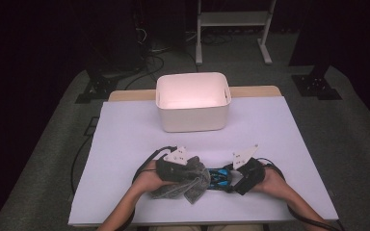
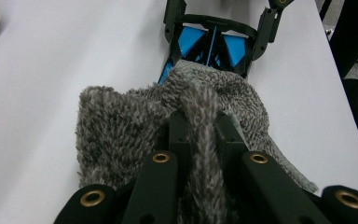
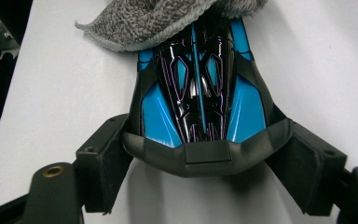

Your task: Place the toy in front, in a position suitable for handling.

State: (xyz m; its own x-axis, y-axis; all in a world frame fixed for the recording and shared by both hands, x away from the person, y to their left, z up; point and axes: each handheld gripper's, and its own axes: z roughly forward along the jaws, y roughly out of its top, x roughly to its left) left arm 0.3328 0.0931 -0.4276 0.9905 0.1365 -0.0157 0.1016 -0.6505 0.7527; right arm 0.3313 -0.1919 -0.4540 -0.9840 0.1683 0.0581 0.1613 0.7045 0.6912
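Left tool (image 2: pixel 200 126): clenched on grey towel (image 2: pixel 121 130)
Right tool (image 3: pixel 205 158): grips blue toy car (image 3: pixel 200 93)
Car: on white counter (image 1: pixel 125 139), towel touching its far end

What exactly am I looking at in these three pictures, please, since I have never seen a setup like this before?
There is no robot here: a person sits at a white table and holds a hand-held two-jaw gripper in each hand. The high view is a fixed camera looking down on the table, with the forearms coming in from the bottom. The other two pictures come from cameras riding on the grippers themselves, looking along their black jaws.

The left gripper is pinched shut on a fold of a fluffy grey cloth. The right gripper has its jaws on either side of the rear of a blue and black toy car, whose other end is under the cloth. Whether the pads actually press the car I cannot tell. Farther back on the table stands an empty white bin.
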